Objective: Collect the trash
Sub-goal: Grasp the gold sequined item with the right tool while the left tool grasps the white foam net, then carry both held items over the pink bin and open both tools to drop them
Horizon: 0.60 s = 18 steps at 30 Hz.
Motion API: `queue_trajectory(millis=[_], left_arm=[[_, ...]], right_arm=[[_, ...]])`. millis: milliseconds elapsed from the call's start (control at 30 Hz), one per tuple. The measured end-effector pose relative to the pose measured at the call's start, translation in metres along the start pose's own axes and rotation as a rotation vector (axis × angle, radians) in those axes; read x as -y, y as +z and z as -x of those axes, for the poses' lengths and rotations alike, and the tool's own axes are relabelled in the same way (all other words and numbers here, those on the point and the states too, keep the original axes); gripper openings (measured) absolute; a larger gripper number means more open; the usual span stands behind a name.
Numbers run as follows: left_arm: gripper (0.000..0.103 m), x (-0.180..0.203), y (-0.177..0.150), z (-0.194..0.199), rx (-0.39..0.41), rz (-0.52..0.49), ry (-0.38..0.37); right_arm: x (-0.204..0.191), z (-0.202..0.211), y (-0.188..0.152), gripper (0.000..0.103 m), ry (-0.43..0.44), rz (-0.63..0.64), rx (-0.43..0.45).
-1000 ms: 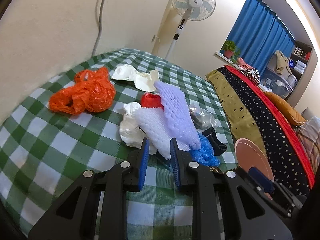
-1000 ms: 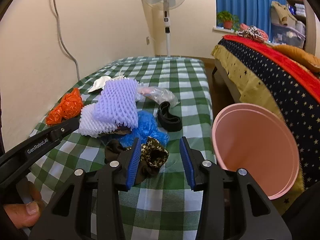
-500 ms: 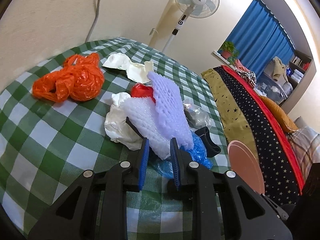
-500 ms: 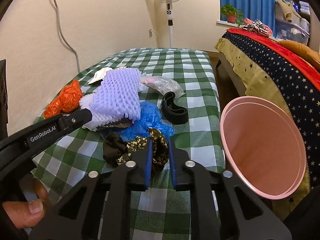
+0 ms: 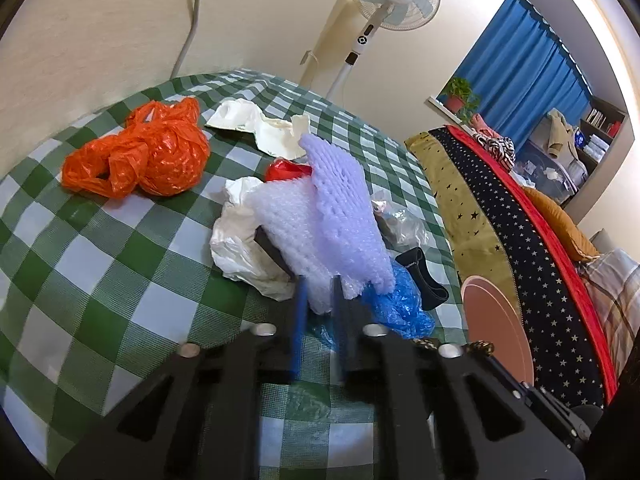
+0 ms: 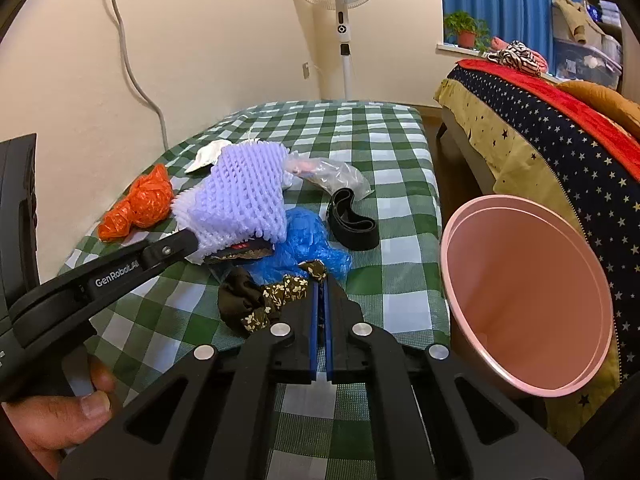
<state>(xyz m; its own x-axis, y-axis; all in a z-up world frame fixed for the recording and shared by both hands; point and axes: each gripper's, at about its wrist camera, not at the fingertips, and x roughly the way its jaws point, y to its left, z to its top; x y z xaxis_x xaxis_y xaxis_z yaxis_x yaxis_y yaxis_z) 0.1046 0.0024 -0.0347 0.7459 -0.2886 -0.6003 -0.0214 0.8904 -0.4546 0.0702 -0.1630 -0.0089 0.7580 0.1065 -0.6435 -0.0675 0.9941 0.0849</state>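
Left gripper point(image 5: 320, 300) clamped on white foam netting point(image 5: 292, 216) mid-table. Right gripper point(image 6: 320, 300) pinched shut on dark floral cloth point(image 6: 276, 298) beside pink bin point(image 6: 520, 296). Both probably light, soft, crushable; best gripped by bunched edges.

Bare checked cloth of the worktop point(image 6: 384, 148) lies open along the far end and in the near left corner. The centre is crowded: white foam netting point(image 5: 340, 204) piled over a white plastic bag point(image 5: 236, 240), a blue bag point(image 6: 300, 240) and a black band point(image 6: 352, 220) just beside it. An orange bag point(image 5: 148, 156) sits apart by the wall. The pink bin point(image 6: 524, 300) stands against the worktop's right edge, the bed point(image 6: 560, 140) close behind it.
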Motion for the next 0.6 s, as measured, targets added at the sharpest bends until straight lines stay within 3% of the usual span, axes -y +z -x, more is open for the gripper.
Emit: queue_trajectory(millis=[300, 600], left_arm=[[0.007, 0.001, 0.001, 0.023, 0.028, -0.029, 0.016], [0.007, 0.015, -0.004, 0.053, 0.067, -0.12, 0.039]], right_arm=[[0.002, 0.025, 0.007, 0.002, 0.012, 0.002, 0.056], [0.006, 0.047, 0.017, 0.002, -0.005, 0.013, 0.103]])
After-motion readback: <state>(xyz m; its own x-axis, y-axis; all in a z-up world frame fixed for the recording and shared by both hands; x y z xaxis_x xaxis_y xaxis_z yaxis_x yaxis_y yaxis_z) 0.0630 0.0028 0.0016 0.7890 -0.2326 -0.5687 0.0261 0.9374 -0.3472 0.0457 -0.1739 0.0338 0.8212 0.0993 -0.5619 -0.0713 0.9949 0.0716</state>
